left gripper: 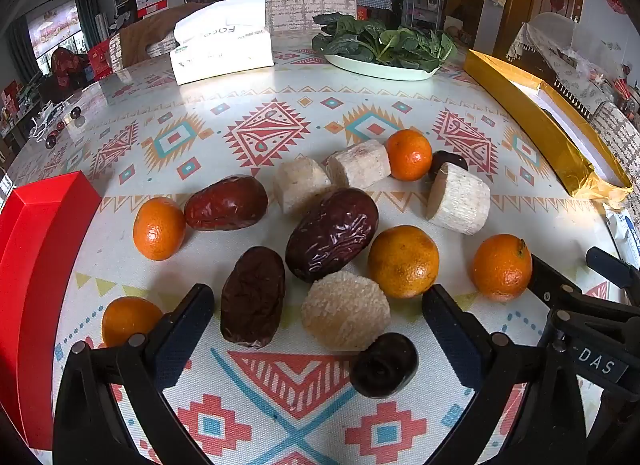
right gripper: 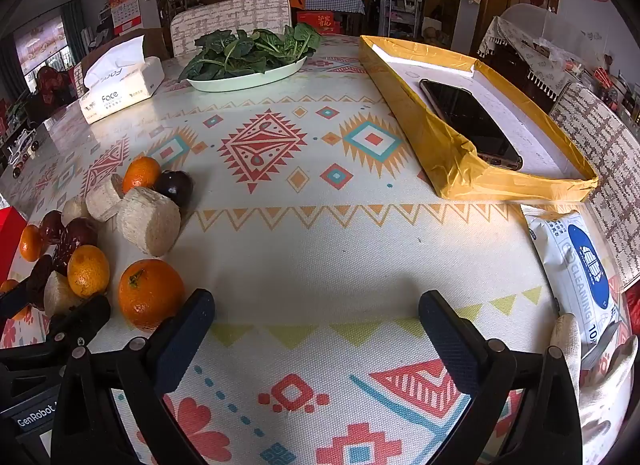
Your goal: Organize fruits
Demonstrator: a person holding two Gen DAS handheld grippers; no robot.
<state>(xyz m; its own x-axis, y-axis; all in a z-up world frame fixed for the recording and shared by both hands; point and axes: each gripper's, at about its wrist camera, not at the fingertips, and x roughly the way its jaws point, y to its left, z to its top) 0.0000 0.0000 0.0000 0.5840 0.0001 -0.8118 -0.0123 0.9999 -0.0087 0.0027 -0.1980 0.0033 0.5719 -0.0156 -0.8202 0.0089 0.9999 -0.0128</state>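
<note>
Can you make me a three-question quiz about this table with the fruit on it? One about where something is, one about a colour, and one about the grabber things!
1. Where is the phone?
A. In the gold box
B. On the plate of greens
C. Under the tissue pack

2. What colour is the box at the left edge of the left wrist view?
A. Blue
B. Red
C. Green

3. How is the left hand-held gripper?
A. Shut on an orange
B. Shut on a date
C. Open, holding nothing

Answers:
1. A, the phone lies inside the gold box.
2. B, the red box sits beside the fruit.
3. C, its fingers stand wide apart over the fruit pile, pressing on nothing.
</note>
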